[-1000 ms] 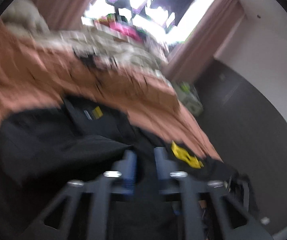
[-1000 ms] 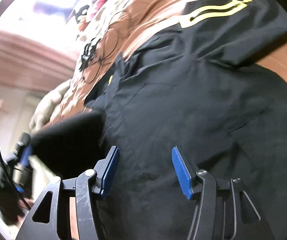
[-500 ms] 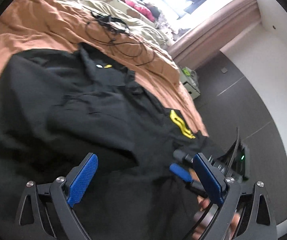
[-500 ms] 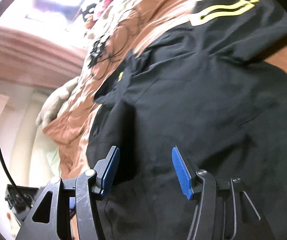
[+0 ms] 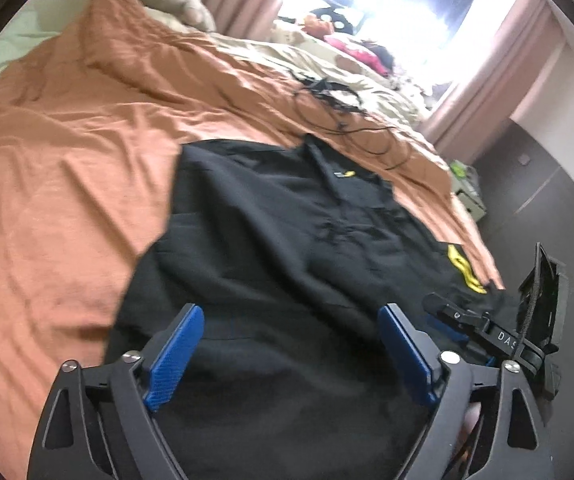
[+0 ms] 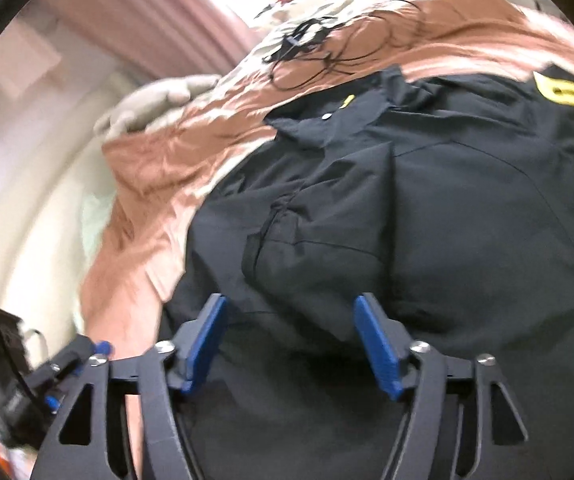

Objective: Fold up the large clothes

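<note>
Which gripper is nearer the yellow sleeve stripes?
Right. In the left wrist view, the right gripper sits just below the yellow stripes, while the left gripper hangs over the shirt hem, farther away.

A black shirt (image 5: pixel 287 248) with a yellow emblem (image 5: pixel 463 268) lies spread on an orange bedsheet (image 5: pixel 67 168). The left gripper (image 5: pixel 291 356) hangs over its near part, its 2 blue-padded jaws closing with nothing clamped. Black cables (image 5: pixel 343 112) lie beyond the collar. The right gripper (image 5: pixel 487 332) shows at the right edge.
</note>
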The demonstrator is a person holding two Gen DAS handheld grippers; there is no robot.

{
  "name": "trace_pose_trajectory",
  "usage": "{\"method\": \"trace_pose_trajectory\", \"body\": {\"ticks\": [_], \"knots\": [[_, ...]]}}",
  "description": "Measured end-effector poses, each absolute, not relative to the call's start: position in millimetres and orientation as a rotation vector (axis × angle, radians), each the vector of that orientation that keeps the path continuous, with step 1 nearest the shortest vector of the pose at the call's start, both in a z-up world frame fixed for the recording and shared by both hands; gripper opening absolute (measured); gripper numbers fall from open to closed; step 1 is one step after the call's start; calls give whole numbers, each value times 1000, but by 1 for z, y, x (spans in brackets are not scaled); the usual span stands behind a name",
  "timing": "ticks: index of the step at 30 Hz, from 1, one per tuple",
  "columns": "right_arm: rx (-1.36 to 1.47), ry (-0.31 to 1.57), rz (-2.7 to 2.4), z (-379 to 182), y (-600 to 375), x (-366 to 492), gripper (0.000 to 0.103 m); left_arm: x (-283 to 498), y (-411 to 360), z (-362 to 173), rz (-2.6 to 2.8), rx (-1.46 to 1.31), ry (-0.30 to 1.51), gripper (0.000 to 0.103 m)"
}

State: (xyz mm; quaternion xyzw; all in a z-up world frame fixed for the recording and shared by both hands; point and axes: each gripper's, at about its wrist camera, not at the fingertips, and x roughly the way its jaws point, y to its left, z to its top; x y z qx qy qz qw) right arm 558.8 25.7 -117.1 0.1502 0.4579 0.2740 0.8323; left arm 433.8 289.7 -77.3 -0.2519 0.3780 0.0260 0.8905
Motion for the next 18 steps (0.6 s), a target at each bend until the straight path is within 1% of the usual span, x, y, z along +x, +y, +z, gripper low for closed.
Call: {"method": "trace_pose_trajectory", "body": {"ticks": [5,7,9,11,12,13,14,15,17,18], "knots": [[84,995,496,-141,66,572,69,423,314,-97,104,-516,822,71],[12,988,467,-151,79,575,69,424,323,-108,128,-511,846,64],[-19,997,454,-160,84,577,69,424,333,-119,160,-522,875,53],[-56,990,435,-166,87,578,69,426,342,-129,183,-545,899,46],[-72,990,418,-168,88,579,69,427,346,-134,195,-555,911,45],[-78,993,398,-169,86,581,61,427,349,-138,205,-560,919,45],[-72,993,383,-169,82,582,47,427,351,-141,211,-564,925,45],[-64,997,366,-169,78,583,40,427,353,-144,216,-566,929,45],[-13,1010,366,-168,66,589,17,430,355,-148,227,-563,938,43],[35,1014,381,-168,57,592,9,431,355,-149,231,-558,940,42]]}}
